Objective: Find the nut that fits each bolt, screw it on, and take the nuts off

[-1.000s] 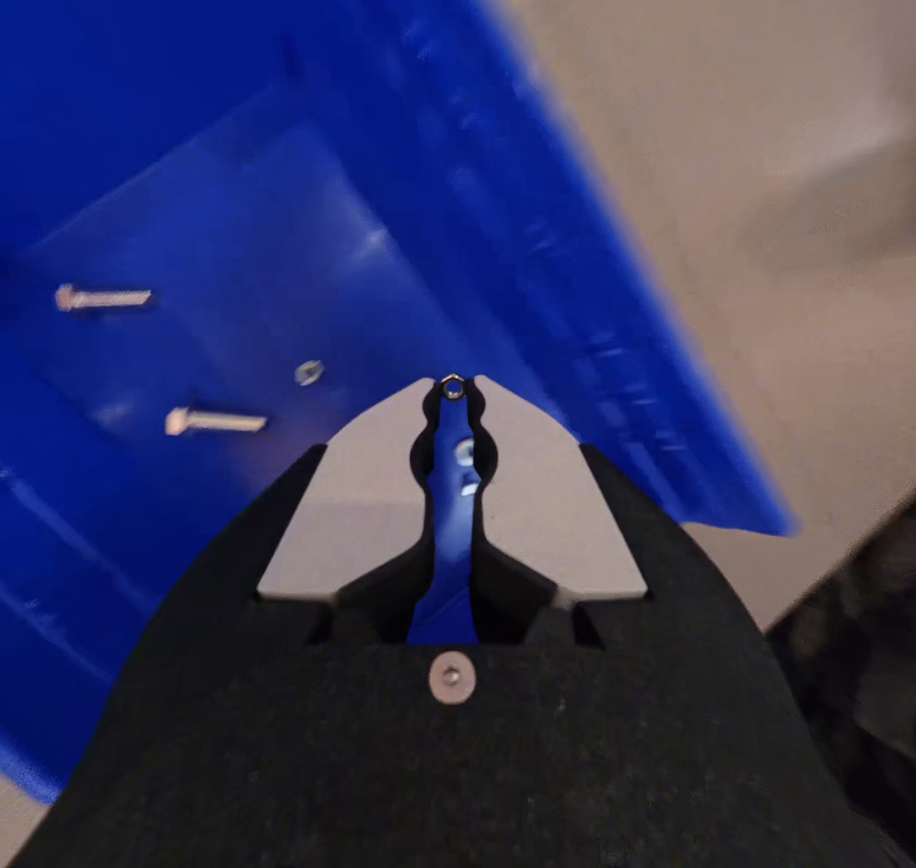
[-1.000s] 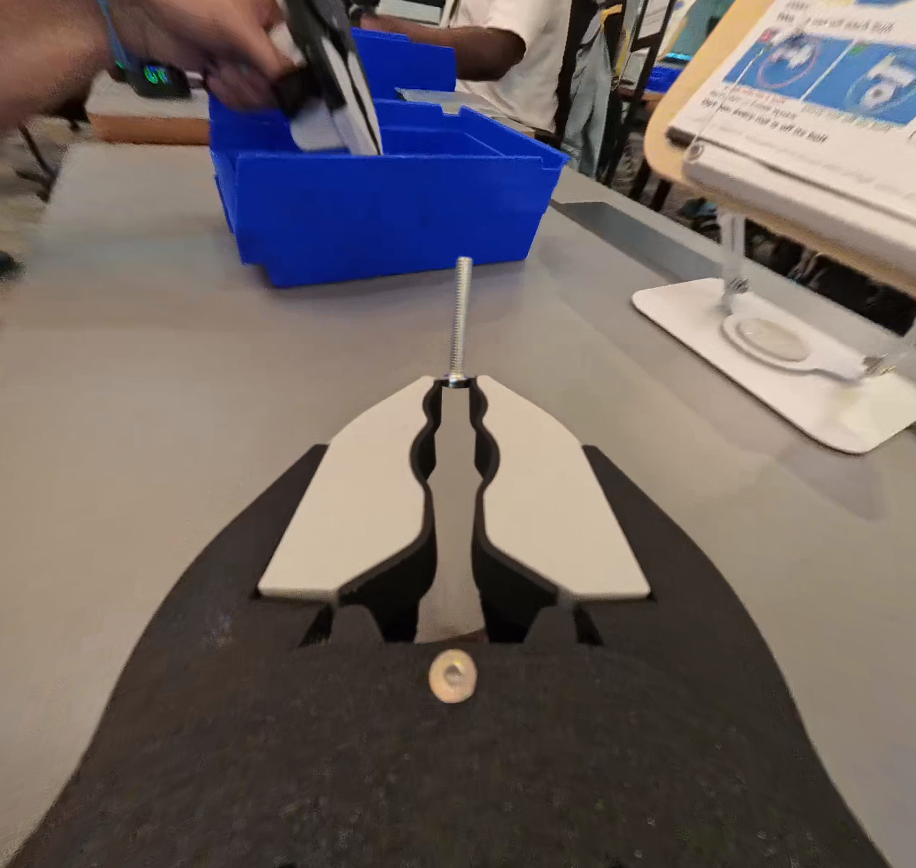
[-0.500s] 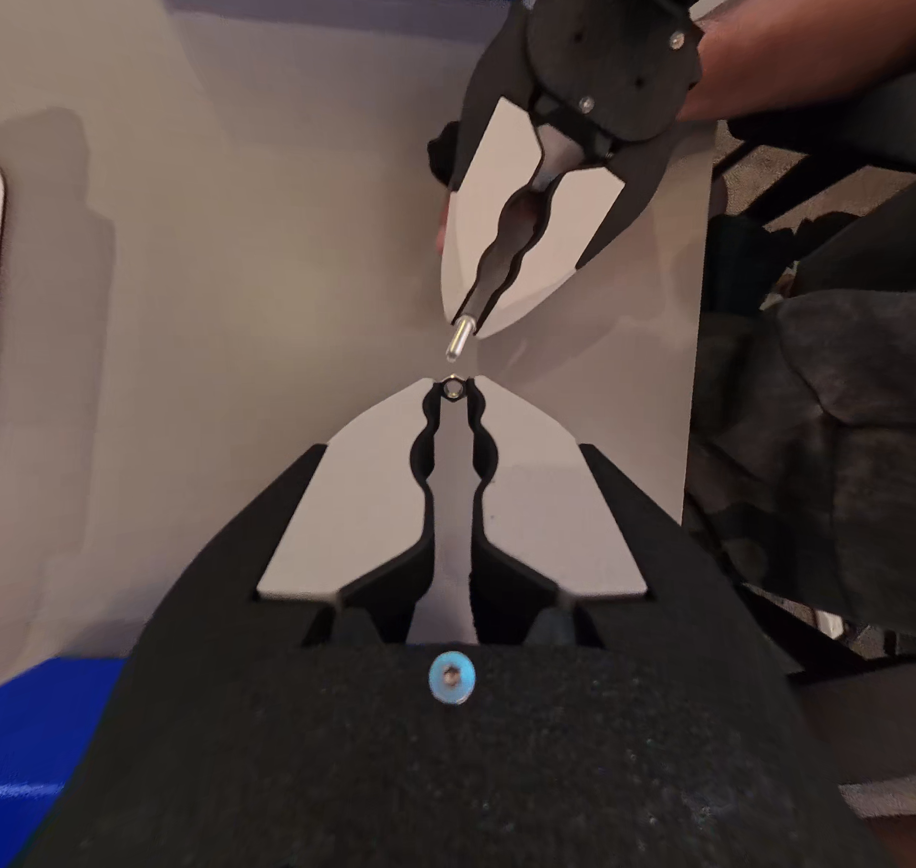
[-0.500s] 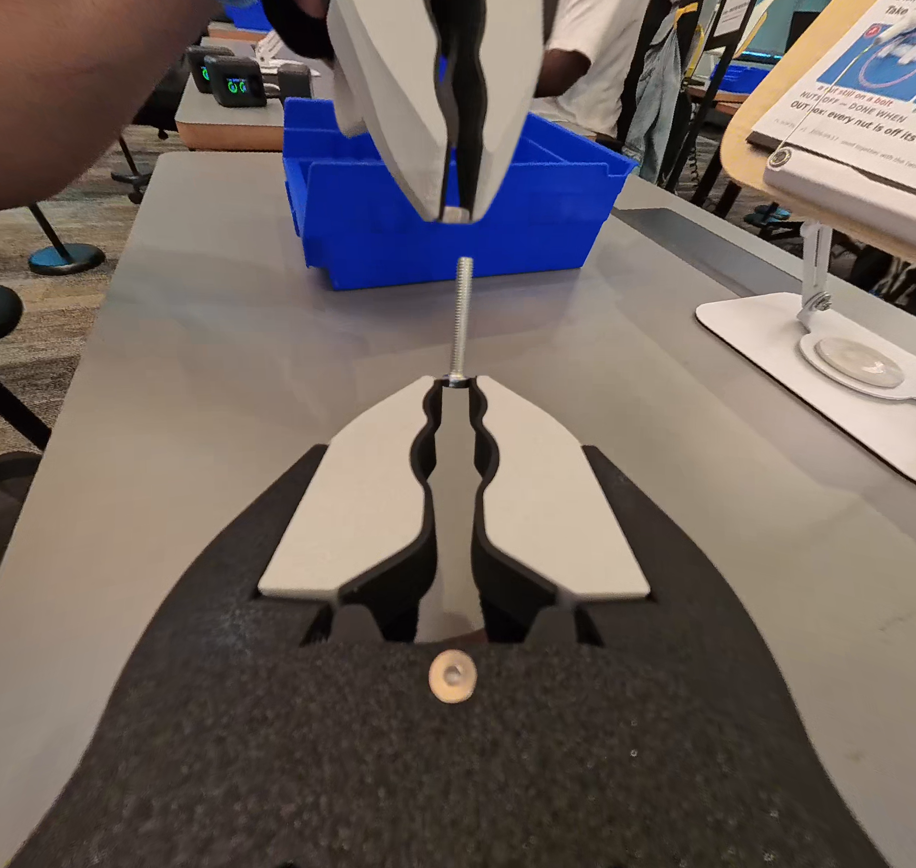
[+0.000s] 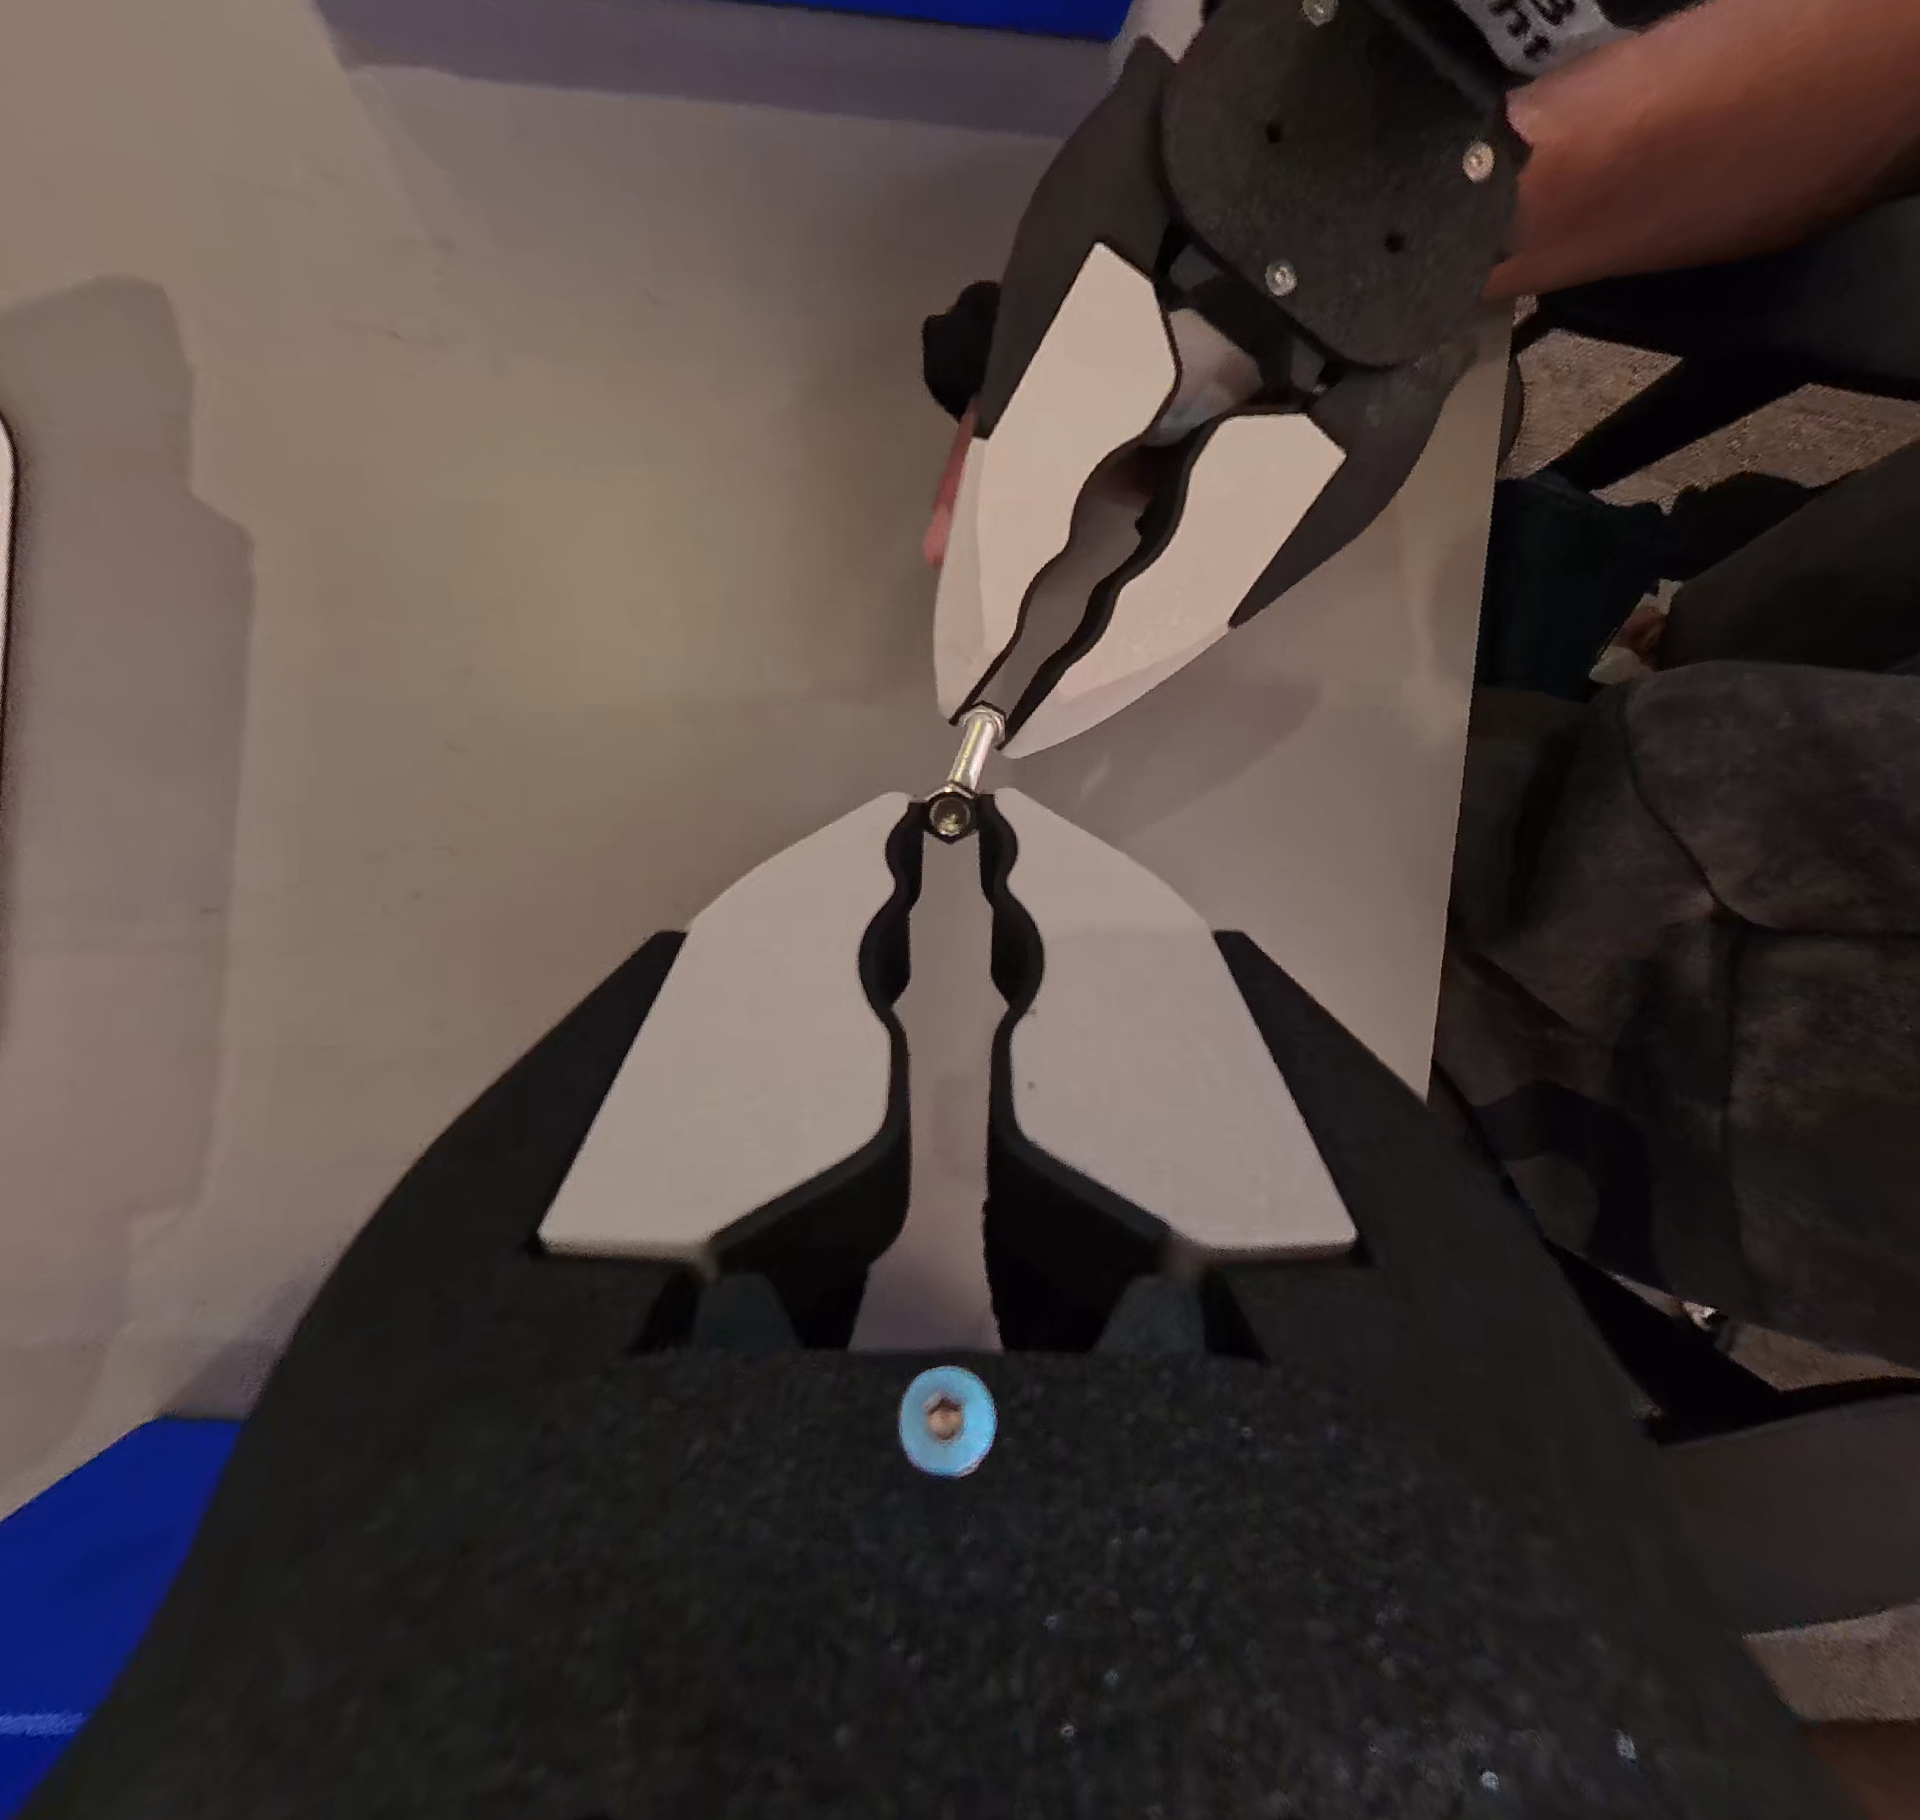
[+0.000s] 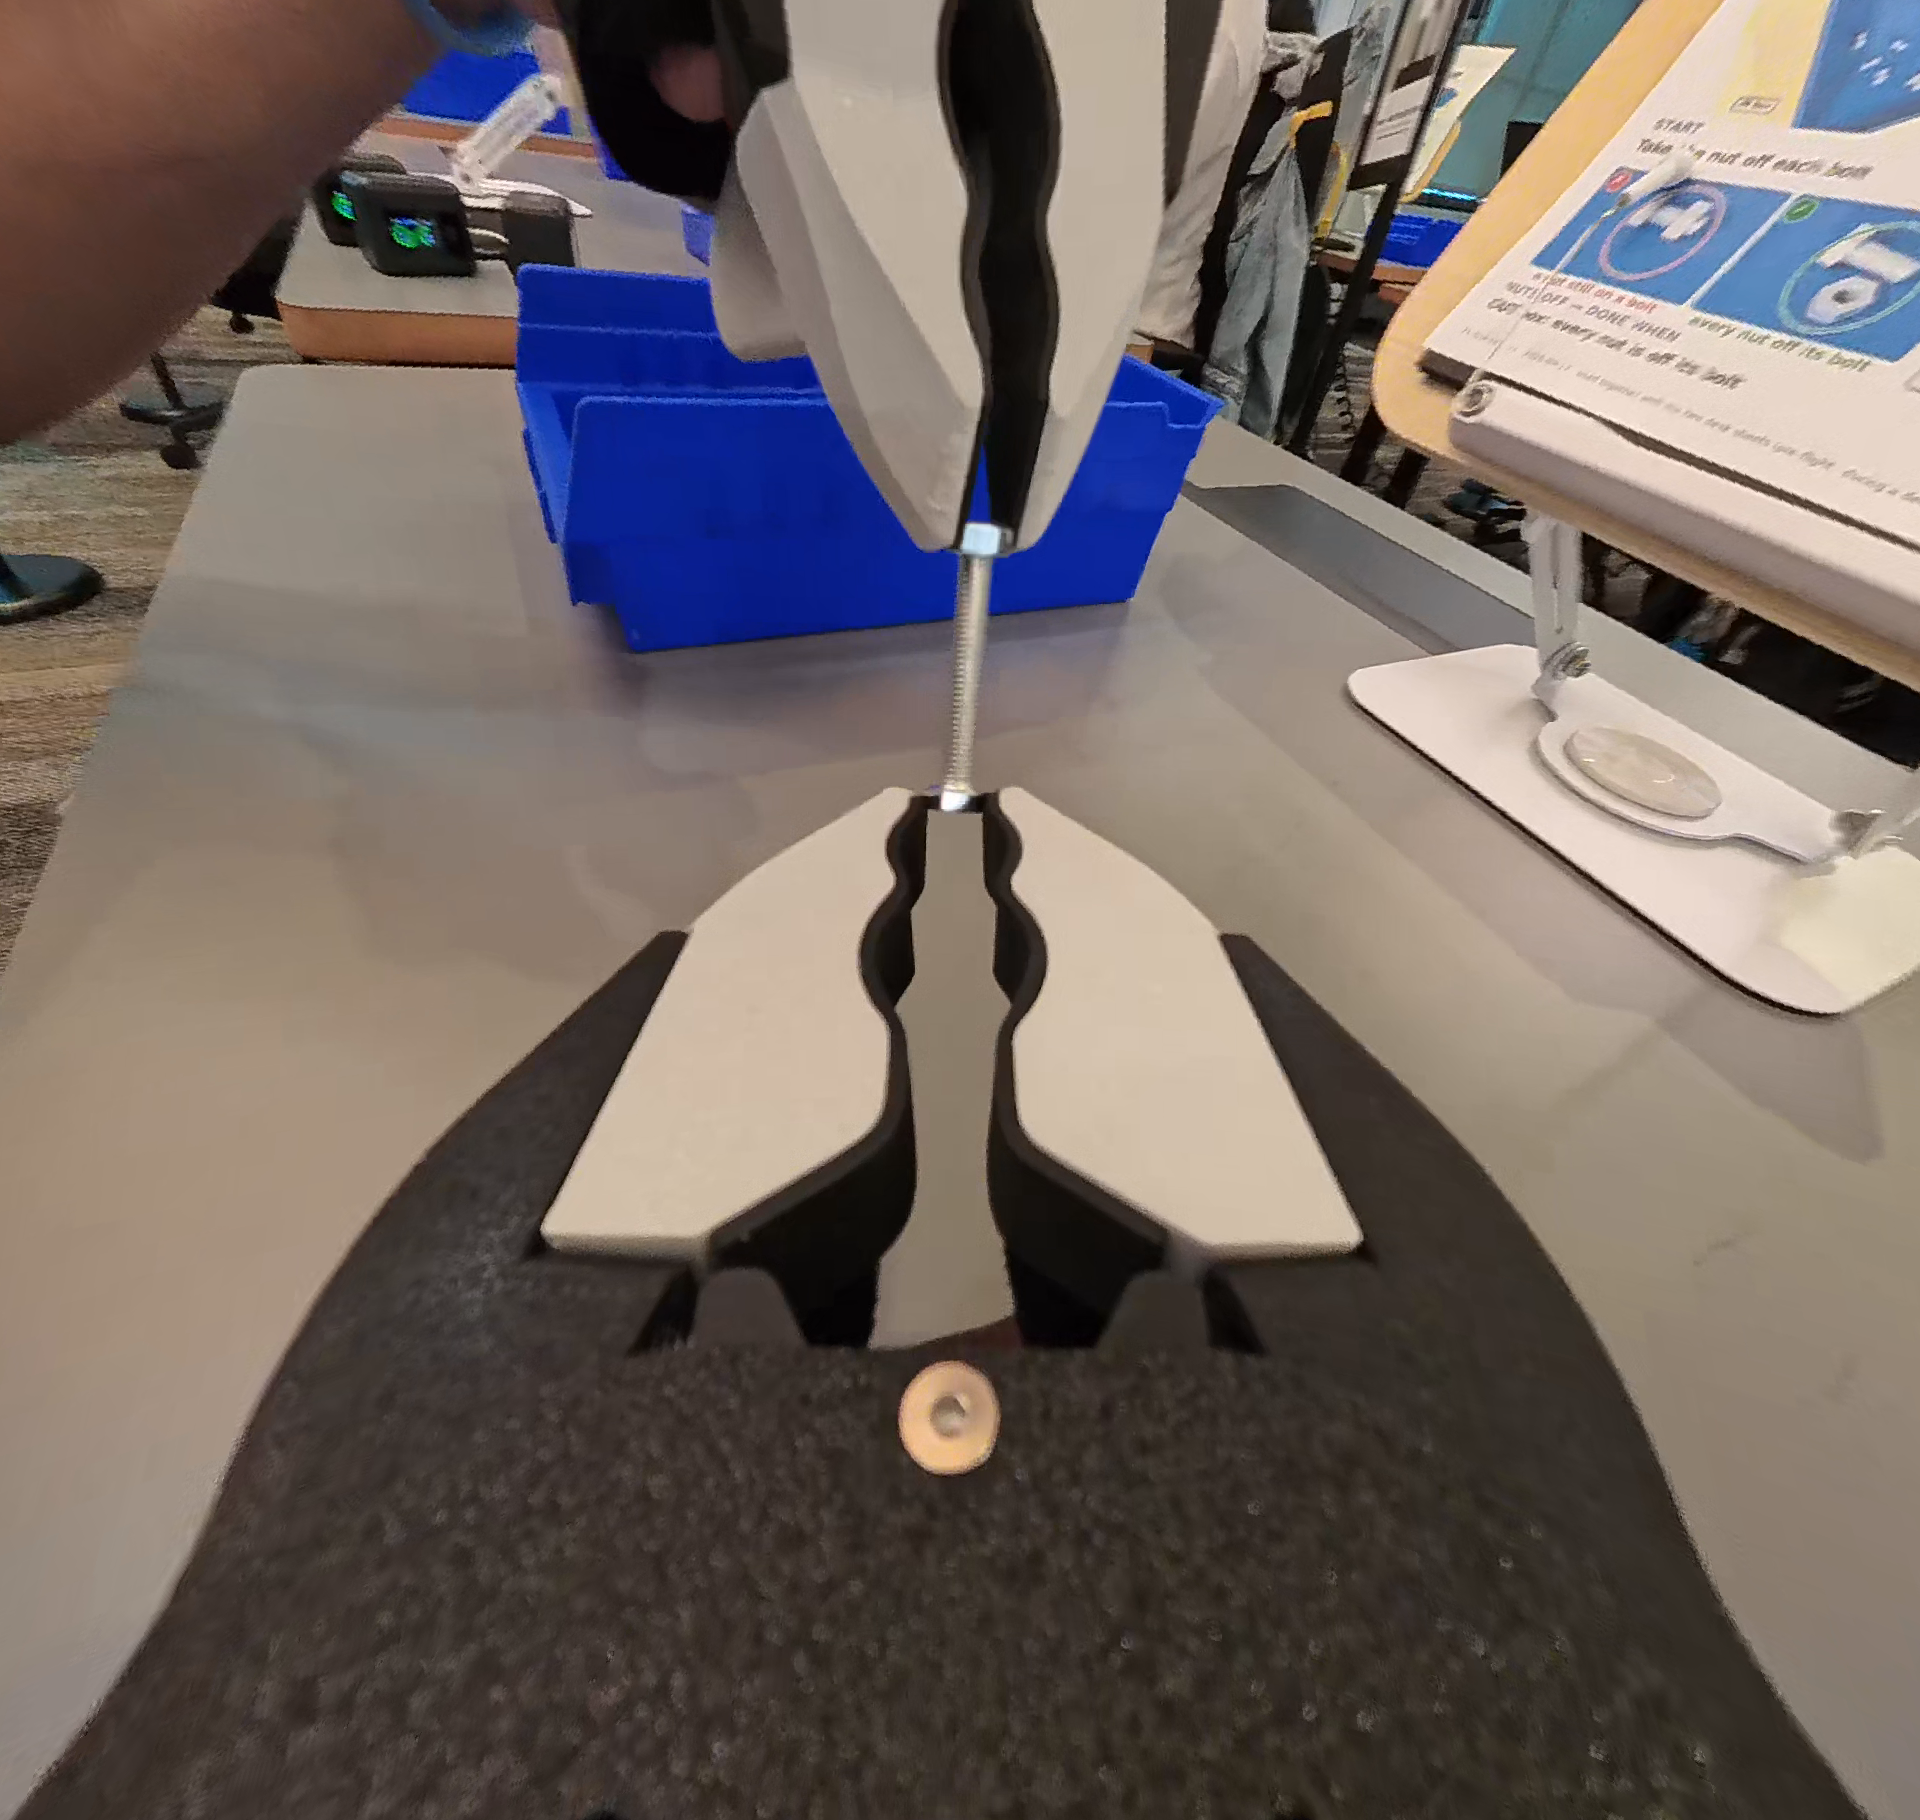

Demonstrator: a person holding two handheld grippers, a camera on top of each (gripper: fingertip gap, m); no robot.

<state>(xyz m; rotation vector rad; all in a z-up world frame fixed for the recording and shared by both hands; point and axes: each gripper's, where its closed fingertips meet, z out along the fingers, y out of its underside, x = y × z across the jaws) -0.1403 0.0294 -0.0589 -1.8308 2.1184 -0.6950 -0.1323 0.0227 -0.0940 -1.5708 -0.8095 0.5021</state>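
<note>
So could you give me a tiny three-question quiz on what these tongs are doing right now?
1. True or false: the right tongs grip a bolt.
2. What do the left tongs pinch? A) a washer B) a nut C) nothing
3. Fill in: behind the bolt on the grey table stands a ____ bin.

Key: 1 true; 2 B; 3 blue.

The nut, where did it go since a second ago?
The left claw carried the nut out of the blue bin and down onto the tip of the bolt. The right claw kept holding the bolt upright; both stayed shut.
</note>
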